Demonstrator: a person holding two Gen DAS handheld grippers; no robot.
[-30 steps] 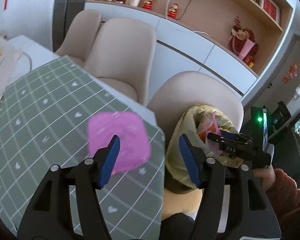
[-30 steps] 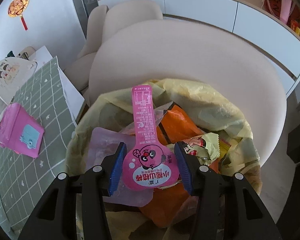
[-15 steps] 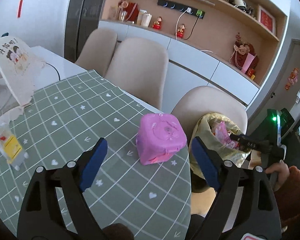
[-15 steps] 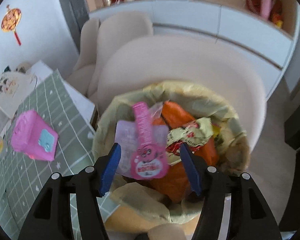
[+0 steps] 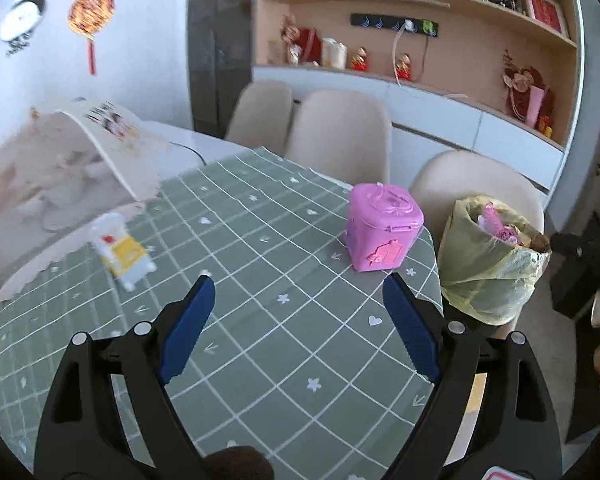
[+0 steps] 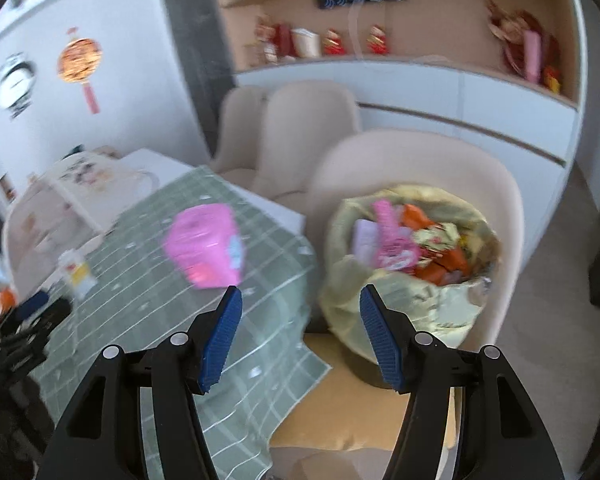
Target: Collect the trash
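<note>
I am counting one pink lidded box (image 5: 383, 232) sitting near the right edge of the green grid tablecloth (image 5: 260, 320), and one small white-and-yellow packet (image 5: 121, 251) lying toward its left edge. I am seeing one bin lined with a yellow bag (image 5: 488, 268) standing on a chair seat just beside the table's right edge, with several wrappers in it, too jumbled to count. I am counting three beige chairs (image 5: 340, 136). Two grippers are showing, the left gripper (image 5: 298, 320) and the right gripper (image 6: 300, 332), two blue-padded fingers each.
</note>
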